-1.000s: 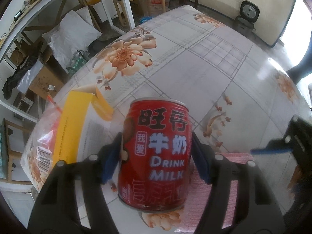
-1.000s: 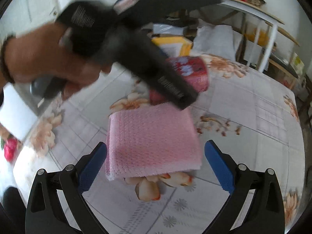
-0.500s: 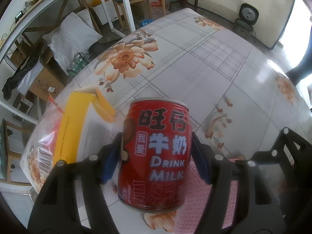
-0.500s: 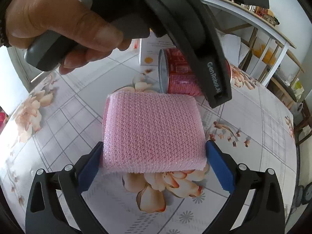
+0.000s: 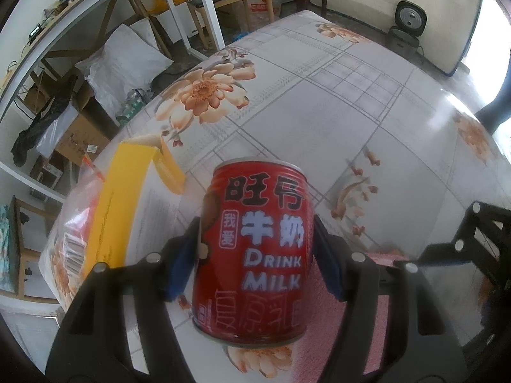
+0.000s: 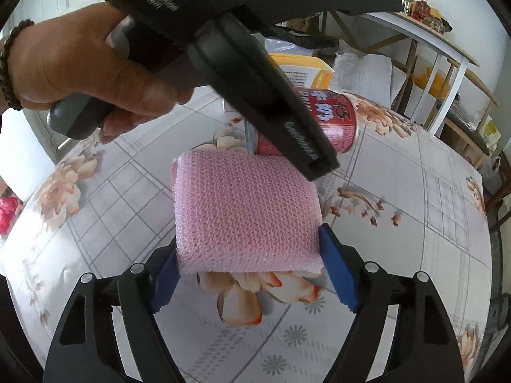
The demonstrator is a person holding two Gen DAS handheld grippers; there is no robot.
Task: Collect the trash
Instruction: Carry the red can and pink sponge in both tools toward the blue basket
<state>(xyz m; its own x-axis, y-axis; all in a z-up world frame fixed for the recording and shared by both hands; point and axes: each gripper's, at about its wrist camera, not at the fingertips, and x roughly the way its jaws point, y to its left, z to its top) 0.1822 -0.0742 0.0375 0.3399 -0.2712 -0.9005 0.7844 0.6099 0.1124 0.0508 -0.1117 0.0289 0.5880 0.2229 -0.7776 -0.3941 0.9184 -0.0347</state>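
A red milk can is lifted off the flowered table, with my left gripper shut on its sides. In the right wrist view the same can shows behind the left tool, which a hand holds. A pink foam net pad lies on the table between the blue pads of my right gripper. Its jaws are closing, and both pads touch the pad's edges. The pad's far end reaches under the can; a strip of the pink pad shows in the left wrist view.
A yellow and white carton lies left of the can, partly on a clear plastic bag at the table's edge. Beyond the table stand a white shelf frame, white sacks and boxes. The right tool is close on the right.
The right gripper's jaws have come in from wide apart until they meet the pink pad's sides. The left gripper with the can has stayed almost still.
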